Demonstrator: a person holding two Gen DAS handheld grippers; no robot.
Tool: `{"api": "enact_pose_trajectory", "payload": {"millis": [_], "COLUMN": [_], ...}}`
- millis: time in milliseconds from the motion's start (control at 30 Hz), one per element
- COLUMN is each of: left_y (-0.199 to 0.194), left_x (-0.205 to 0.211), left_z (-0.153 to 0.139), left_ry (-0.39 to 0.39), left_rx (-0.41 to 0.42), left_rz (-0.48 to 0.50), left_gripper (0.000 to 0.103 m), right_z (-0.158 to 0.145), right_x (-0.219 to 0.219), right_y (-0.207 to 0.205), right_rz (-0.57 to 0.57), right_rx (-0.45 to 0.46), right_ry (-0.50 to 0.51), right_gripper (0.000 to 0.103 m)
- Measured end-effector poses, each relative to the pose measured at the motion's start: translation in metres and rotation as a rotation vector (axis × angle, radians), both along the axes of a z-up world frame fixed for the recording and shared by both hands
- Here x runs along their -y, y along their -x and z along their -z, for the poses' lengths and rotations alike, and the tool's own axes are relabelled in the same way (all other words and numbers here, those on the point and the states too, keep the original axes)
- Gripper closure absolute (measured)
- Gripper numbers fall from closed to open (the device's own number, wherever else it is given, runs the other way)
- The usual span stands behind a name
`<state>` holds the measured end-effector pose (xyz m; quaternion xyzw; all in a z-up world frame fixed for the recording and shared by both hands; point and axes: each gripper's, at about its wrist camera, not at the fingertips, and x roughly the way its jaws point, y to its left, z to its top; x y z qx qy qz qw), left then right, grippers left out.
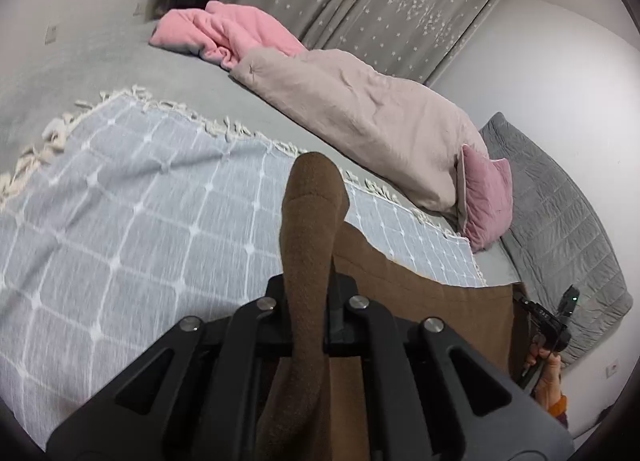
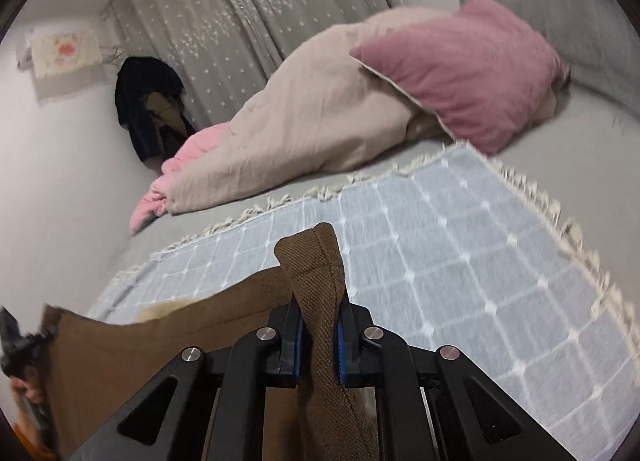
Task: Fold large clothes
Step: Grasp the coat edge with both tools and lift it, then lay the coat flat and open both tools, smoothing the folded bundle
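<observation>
A brown knit garment (image 1: 432,301) hangs stretched between my two grippers above the bed. My left gripper (image 1: 310,285) is shut on one bunched corner of it, which sticks out past the fingers. My right gripper (image 2: 318,321) is shut on the other corner (image 2: 316,261), clamped between blue pads. The brown garment (image 2: 160,333) spreads to the left in the right wrist view. The right gripper also shows in the left wrist view (image 1: 548,321), held by a hand.
A light blue checked blanket (image 1: 120,229) with a white fringe covers the grey bed (image 1: 140,61). A beige duvet (image 1: 360,101), a pink blanket (image 1: 224,29), a mauve cushion (image 2: 472,73) and a grey pillow (image 1: 560,229) lie at the far side. Dark clothes (image 2: 148,101) hang by the starred curtain (image 2: 240,21).
</observation>
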<state>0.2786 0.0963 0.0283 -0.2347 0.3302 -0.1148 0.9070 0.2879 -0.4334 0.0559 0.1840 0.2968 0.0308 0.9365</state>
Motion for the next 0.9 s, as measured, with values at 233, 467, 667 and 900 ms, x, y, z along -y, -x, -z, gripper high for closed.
{"api": "enact_pose_trajectory", "payload": {"millis": [233, 467, 667, 900], "left_y": [-0.057, -0.060, -0.029, 0.034], "left_x": [0.011, 0.010, 0.018, 0.093], "left_z": [0.079, 0.105, 0.062, 0.036], "left_ry": [-0.197, -0.243, -0.330, -0.313], "left_rx": [-0.178, -0.258, -0.191, -0.062], "left_rz": [-0.025, -0.059, -0.139, -0.002], "left_gripper": [0.093, 0.070, 0.045, 0.022], "right_z": [0.042, 0.103, 0.066, 0.028], "right_x": [-0.012, -0.027, -0.042, -0.116], "right_y": [-0.049, -0.061, -0.031, 0.025], "right_rz": [0.039, 0.035, 0.067, -0.064], "right_rx": [-0.126, -0.264, -0.231, -0.124], "right_ry": [0.134, 0.262, 0.342, 0.170], "right_gripper": [0.091, 0.083, 0.052, 0.030]}}
